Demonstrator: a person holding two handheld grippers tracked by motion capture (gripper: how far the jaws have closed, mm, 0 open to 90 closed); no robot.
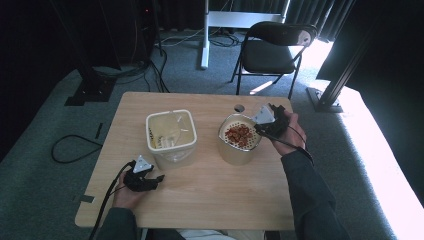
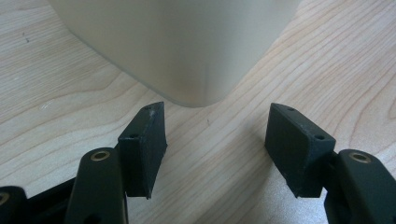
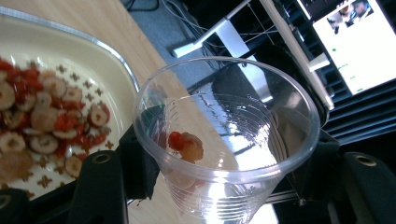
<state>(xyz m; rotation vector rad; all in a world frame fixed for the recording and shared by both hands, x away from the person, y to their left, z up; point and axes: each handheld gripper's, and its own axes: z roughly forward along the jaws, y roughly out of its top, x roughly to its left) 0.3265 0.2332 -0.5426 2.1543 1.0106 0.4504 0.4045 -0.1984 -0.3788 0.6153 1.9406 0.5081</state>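
Note:
A clear plastic cup (image 3: 224,140) with a few red and tan pieces stuck inside sits between the jaws of my right gripper (image 3: 224,182), which is shut on it. That right gripper (image 1: 267,125) hangs over the right rim of a cream container (image 1: 239,145) whose strainer insert holds red and tan dried pieces (image 3: 42,116). My left gripper (image 2: 217,144) stands open just above the table, facing a corner of a cream square bin (image 2: 182,46). The left gripper (image 1: 145,175) is just in front of that square bin (image 1: 171,136).
The wooden table (image 1: 210,195) has a small hole (image 1: 239,107) near its far edge. A black folding chair (image 1: 272,50) stands beyond the table, next to a white stand (image 1: 205,35). Cables (image 1: 75,145) lie on the grey carpet at the left.

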